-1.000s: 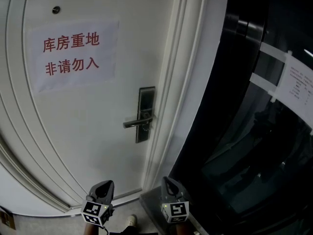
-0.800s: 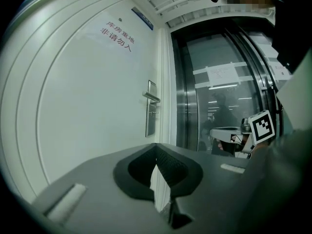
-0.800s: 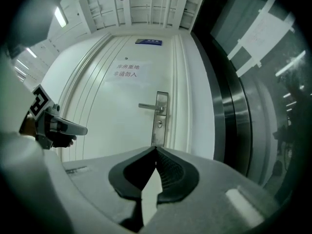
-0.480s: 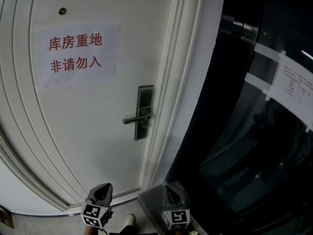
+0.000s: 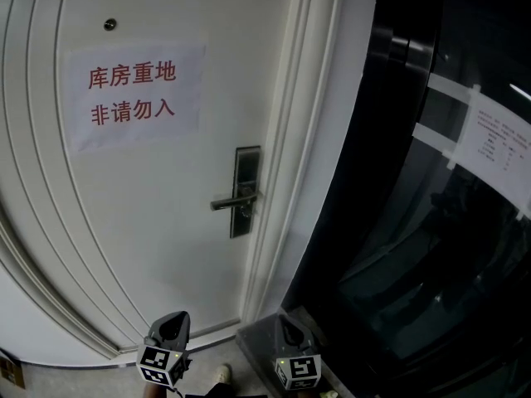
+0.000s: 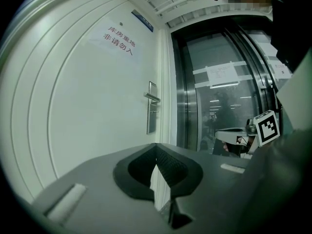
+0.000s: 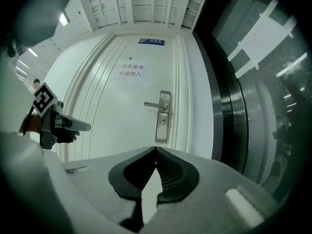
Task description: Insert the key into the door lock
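Note:
The white door carries a dark lock plate with a lever handle near its right edge. In the right gripper view the plate shows a keyhole under the handle. Both grippers are held low and well short of the door. My left gripper points at the door's lower part, its jaws shut. My right gripper hangs by the door frame, also shut. No key shows in any view, neither between the jaws nor in the lock.
A paper sign with red characters hangs on the door under a peephole. The white door frame borders a dark glass panel with taped white papers on the right. A shoe shows at the bottom.
Both grippers have slipped a little lower in the head view, the right one more. The door sign has drifted slightly right in the picture. The jaws look the same.

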`<state>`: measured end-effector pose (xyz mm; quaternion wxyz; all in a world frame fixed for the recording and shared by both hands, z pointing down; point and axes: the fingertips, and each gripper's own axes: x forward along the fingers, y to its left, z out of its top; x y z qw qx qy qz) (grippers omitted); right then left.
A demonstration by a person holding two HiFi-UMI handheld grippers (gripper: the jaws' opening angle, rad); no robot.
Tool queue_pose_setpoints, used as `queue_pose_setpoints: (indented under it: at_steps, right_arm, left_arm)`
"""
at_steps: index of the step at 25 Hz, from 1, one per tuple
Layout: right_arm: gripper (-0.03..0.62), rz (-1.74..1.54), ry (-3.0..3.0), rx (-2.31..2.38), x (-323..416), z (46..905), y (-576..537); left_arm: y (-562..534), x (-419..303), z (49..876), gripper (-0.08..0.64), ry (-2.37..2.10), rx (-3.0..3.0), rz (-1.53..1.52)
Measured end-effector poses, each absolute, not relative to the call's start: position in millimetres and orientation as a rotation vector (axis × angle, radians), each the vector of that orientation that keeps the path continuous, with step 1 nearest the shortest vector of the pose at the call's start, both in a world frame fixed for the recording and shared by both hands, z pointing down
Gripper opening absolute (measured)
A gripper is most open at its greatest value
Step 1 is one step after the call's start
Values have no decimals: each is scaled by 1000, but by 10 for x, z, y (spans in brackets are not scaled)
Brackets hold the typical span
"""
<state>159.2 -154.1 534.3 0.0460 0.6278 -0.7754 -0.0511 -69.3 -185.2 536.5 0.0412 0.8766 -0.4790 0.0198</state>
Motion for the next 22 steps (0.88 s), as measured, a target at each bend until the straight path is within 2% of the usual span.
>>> queue_pose_setpoints:
  at_steps: [22]
  right_arm:
    - [2,-150,-2372,1925,1600,5329,-1593]
  left_arm:
    - [-1905,-696,5343,3,-1469,2694,62]
